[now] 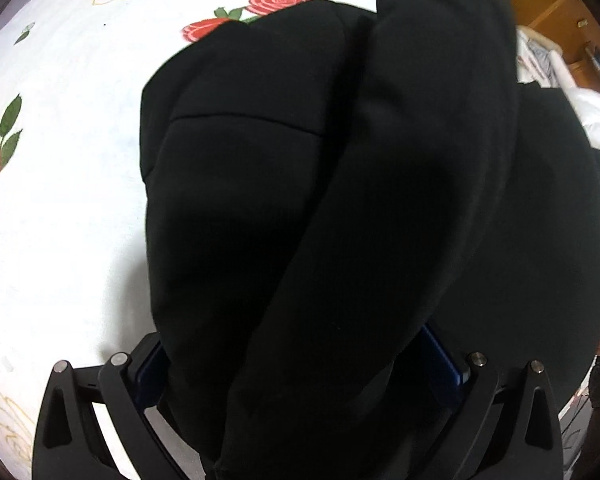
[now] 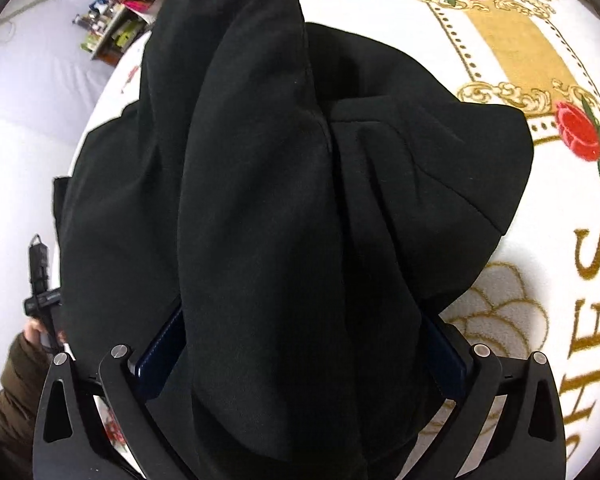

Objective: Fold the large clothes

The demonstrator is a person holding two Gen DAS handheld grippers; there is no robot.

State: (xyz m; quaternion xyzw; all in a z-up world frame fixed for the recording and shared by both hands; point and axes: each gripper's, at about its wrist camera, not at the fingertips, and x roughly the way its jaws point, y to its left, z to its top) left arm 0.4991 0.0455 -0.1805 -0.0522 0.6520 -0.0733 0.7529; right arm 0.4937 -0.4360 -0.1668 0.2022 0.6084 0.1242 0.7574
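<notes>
Black garment [image 1: 340, 200] fills the middle of both views, a thick roll of it running lengthwise from bottom centre up toward the top edge. Left gripper [image 1: 300, 364] has its jaws pinching a bunched fold; right gripper [image 2: 300, 356] likewise. Matte, heavy fabric with a stitched seam at centre left, draped over the rose-printed white blanket [image 1: 60, 160] beneath.

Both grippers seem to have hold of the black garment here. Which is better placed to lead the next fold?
Neither clearly: the left gripper and right gripper each clamp a thick bunch of the black garment over the rose-print blanket.
</notes>
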